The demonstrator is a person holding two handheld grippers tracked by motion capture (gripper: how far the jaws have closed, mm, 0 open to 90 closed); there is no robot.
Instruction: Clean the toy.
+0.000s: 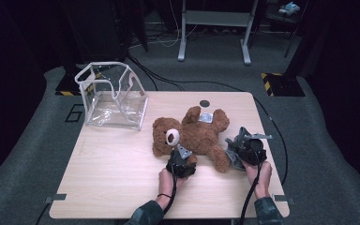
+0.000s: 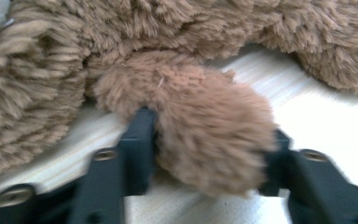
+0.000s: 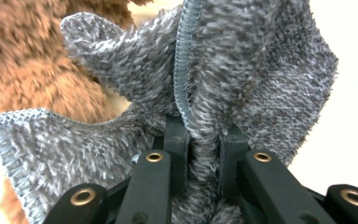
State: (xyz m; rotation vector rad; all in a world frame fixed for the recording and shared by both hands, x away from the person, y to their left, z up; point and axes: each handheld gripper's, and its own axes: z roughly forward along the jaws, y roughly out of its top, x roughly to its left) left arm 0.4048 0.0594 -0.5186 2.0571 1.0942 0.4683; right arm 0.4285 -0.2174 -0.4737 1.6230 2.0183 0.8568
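We are looking at the teddy bear (image 1: 194, 133) lying on its back in the middle of the table (image 1: 108, 168), with a clear bag (image 1: 112, 96) far to the left. The bear is looking soft, light and squashy, so a paw is an easy place to grab. Our left gripper (image 1: 180, 165) is squeezing the bear's near paw (image 2: 200, 135) between half-closed jaws. Our right gripper (image 1: 243, 150) is pinching a fuzzy grey cloth (image 3: 242, 70) tight, just right of the bear's leg.

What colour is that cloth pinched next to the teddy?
Flecked grey cloth, clearest in the right gripper view.
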